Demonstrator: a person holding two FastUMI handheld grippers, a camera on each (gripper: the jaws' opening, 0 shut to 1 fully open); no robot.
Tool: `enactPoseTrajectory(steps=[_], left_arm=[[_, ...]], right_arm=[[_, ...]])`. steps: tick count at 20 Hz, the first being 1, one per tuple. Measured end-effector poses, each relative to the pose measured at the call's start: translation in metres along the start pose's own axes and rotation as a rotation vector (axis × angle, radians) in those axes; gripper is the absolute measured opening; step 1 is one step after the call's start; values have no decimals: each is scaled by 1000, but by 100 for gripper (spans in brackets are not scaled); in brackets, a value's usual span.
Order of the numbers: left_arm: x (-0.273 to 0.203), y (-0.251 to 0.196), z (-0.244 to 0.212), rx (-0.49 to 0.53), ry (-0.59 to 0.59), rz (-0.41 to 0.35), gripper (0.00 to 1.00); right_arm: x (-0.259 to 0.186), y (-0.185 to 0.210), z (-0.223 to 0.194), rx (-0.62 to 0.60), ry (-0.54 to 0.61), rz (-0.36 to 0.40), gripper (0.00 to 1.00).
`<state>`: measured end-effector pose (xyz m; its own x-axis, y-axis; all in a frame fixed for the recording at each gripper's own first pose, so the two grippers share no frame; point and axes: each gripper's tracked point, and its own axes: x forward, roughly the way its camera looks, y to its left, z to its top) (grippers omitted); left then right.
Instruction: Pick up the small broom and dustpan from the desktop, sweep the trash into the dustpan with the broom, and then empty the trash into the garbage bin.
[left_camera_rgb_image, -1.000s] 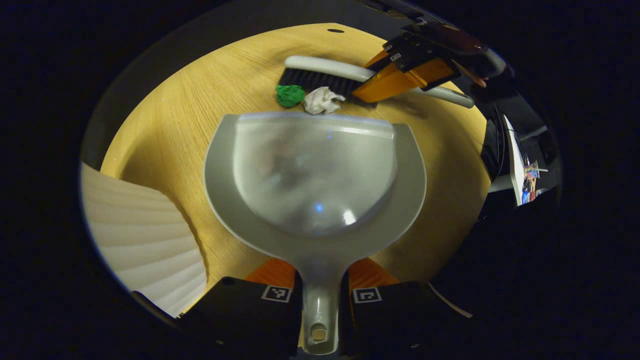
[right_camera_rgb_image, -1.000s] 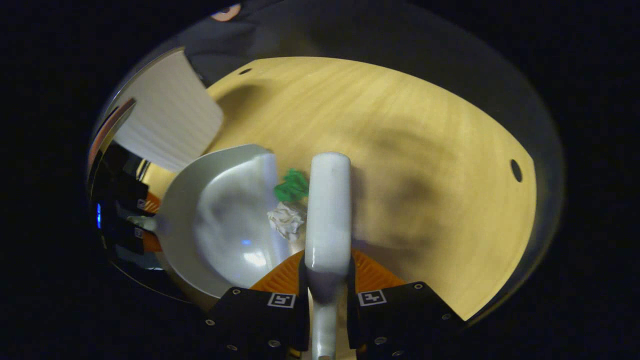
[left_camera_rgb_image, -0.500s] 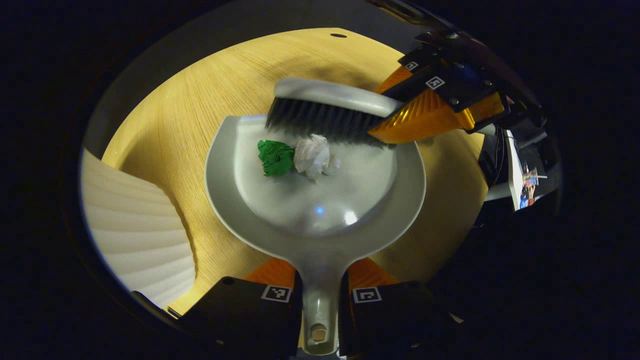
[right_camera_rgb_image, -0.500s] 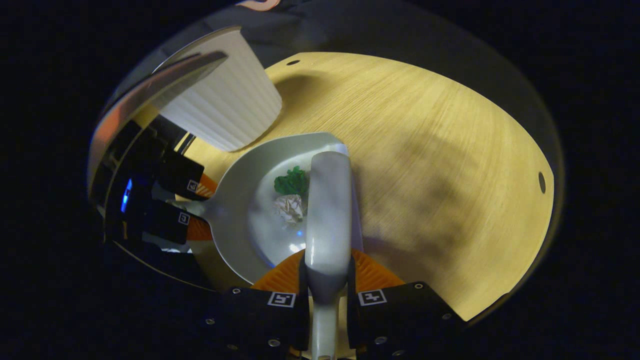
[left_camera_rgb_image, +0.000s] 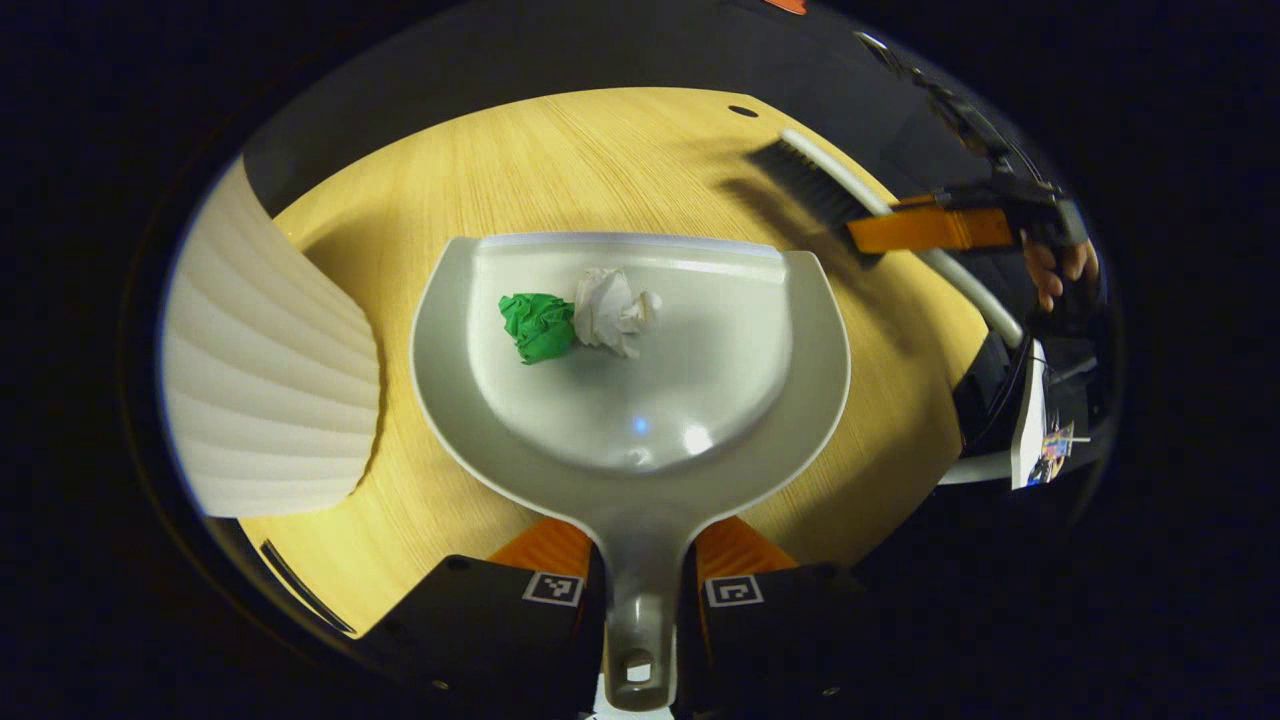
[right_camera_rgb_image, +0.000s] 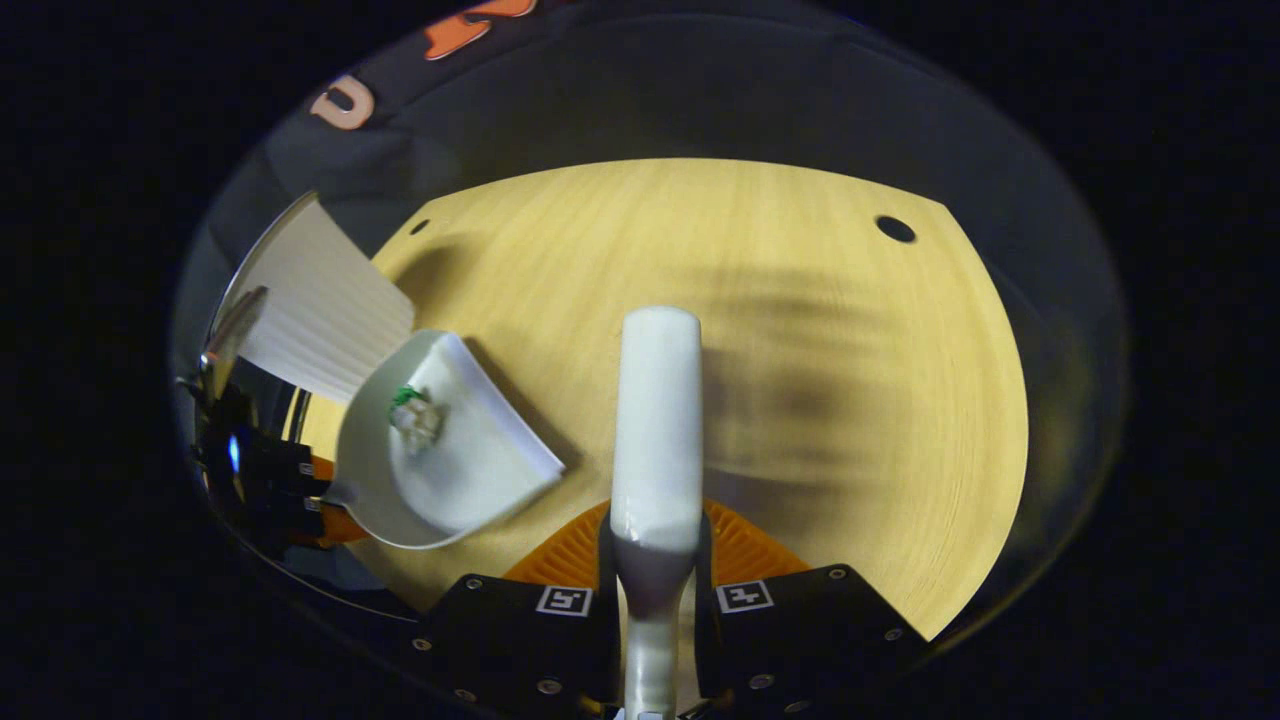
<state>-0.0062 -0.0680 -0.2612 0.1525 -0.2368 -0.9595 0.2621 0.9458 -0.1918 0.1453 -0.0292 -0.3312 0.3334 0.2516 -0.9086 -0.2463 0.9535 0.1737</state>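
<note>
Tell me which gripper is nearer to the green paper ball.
Left. The left gripper is shut on the handle of the dustpan in which the green paper ball lies. The right gripper, shut on the broom, is off beyond the dustpan's rim.

Light wood-grain bench (left_camera_rgb_image: 560, 170) spreads out ahead of the left gripper (left_camera_rgb_image: 640, 560), with a small round hole (left_camera_rgb_image: 743, 111) near its far edge. To that gripper's left, a white ribbed bin (left_camera_rgb_image: 270, 380) stands on the surface, throwing a soft shadow beside it. From the right gripper (right_camera_rgb_image: 655, 545), the same bench stretches forward, shadows banding across the grain, one hole far ahead to the right and another far left by the bin.
</note>
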Motion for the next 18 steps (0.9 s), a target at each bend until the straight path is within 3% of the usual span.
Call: enactPoseTrajectory(steps=[3,5,7,8,9,15,18], left_arm=[[1,-8,12,-80,-24,32,30],[-1,-16,17,-117,-44,23,30],[-12,-16,22,-55,-72,38,30],[-22,-12,27,-7,-104,62,30],[-31,-12,30,15,-120,76,30],[-51,-25,44,-21,-278,28,30],[-41,7,41,-49,-322,151,30]], right_arm=[[13,2,-23,72,28,-88,30],[16,9,-27,113,30,-89,31],[17,11,-33,115,34,-126,31],[15,14,-35,109,39,-126,22],[14,17,-35,101,37,-129,32],[17,7,-39,116,36,-135,46],[21,15,-40,147,26,-101,57]])
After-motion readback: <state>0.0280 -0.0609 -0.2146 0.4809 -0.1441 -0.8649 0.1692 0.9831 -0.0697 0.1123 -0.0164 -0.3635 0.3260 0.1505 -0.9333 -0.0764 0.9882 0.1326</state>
